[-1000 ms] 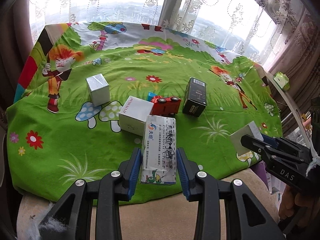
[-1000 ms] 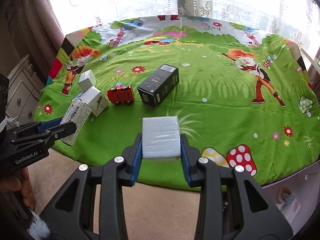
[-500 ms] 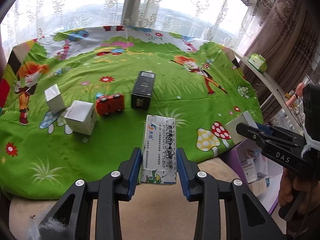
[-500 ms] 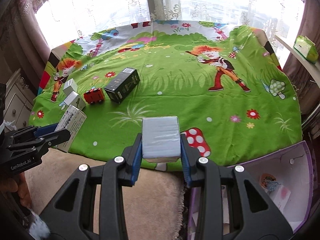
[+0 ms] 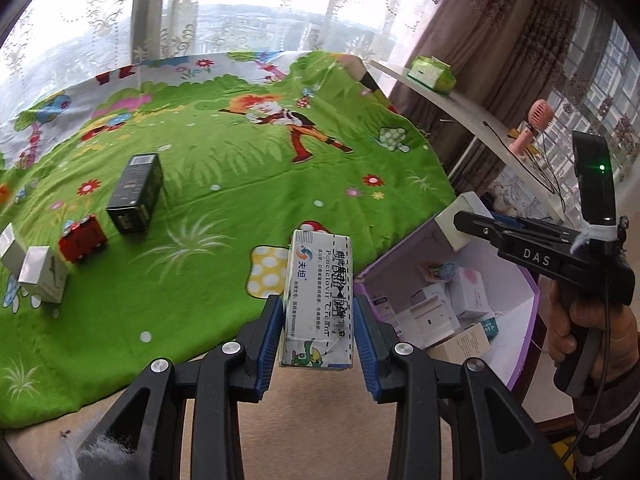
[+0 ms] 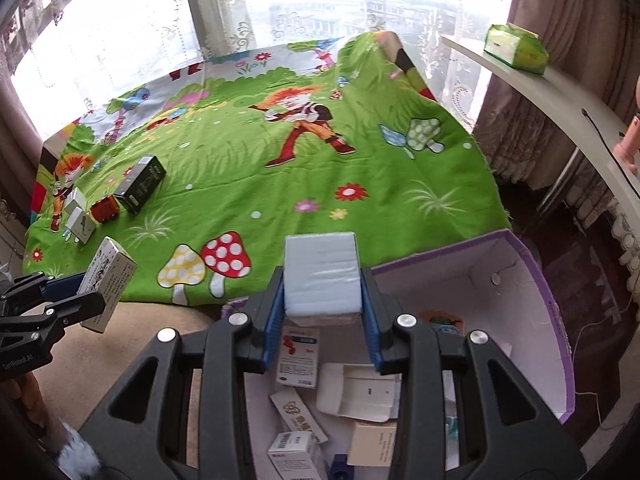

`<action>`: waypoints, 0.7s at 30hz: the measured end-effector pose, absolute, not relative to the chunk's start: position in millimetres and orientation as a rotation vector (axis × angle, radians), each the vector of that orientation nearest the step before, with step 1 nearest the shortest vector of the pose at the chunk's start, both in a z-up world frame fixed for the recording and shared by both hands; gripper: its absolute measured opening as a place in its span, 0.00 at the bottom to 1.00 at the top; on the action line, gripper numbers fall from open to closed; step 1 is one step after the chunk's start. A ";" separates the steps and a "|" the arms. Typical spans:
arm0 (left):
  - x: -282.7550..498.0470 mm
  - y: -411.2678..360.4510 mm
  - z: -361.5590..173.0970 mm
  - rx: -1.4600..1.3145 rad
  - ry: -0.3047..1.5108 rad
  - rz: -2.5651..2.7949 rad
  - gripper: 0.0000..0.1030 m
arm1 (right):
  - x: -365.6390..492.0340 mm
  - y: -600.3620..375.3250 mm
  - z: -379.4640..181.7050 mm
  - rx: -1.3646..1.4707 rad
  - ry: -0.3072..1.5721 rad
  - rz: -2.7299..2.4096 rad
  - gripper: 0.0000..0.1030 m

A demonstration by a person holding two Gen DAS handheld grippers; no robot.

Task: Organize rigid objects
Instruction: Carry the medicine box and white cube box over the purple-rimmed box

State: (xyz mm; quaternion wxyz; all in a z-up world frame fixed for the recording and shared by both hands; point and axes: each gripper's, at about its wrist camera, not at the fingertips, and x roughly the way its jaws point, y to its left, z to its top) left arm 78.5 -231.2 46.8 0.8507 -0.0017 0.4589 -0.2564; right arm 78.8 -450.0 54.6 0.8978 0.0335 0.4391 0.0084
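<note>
The left gripper (image 5: 318,330) is pointing downward, its pads clamping a printed medicine box (image 5: 320,300) at the near edge of the green cloth (image 5: 240,184). The right gripper (image 6: 322,312) is likewise tilting down and gripping a pale wrapped box (image 6: 320,276) over the purple bin (image 6: 556,320).

The left view is showing the right gripper from the side, with a hand (image 5: 592,332) wrapping its handle. The right view is looking straight into the bin, where several cartons are lying loose; the left view is catching only part of them.

A black box (image 5: 136,194), a red toy car (image 5: 83,238) and two white boxes (image 5: 42,276) are sitting near the cloth's left side, well apart from both grippers. The cloth's centre and right are lying open, and the bin is standing just beside its near right edge.
</note>
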 end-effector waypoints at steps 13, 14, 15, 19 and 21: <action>60.3 -312.7 34.5 0.045 1.045 -0.760 0.36 | 45.2 -527.7 36.8 0.128 0.957 -0.137 0.38; 59.4 -316.0 33.5 0.048 1.051 -0.768 0.36 | 43.4 -532.5 35.9 0.132 0.958 -0.147 0.38; 58.3 -319.1 32.5 0.046 1.059 -0.778 0.36 | 41.6 -536.8 34.8 0.136 0.961 -0.155 0.38; 51.9 -331.0 30.9 0.062 1.070 -0.815 0.36 | 35.9 -549.9 30.6 0.149 0.970 -0.178 0.38; 49.7 -336.3 30.4 0.066 1.074 -0.832 0.36 | 33.5 -553.3 28.9 0.157 0.973 -0.188 0.38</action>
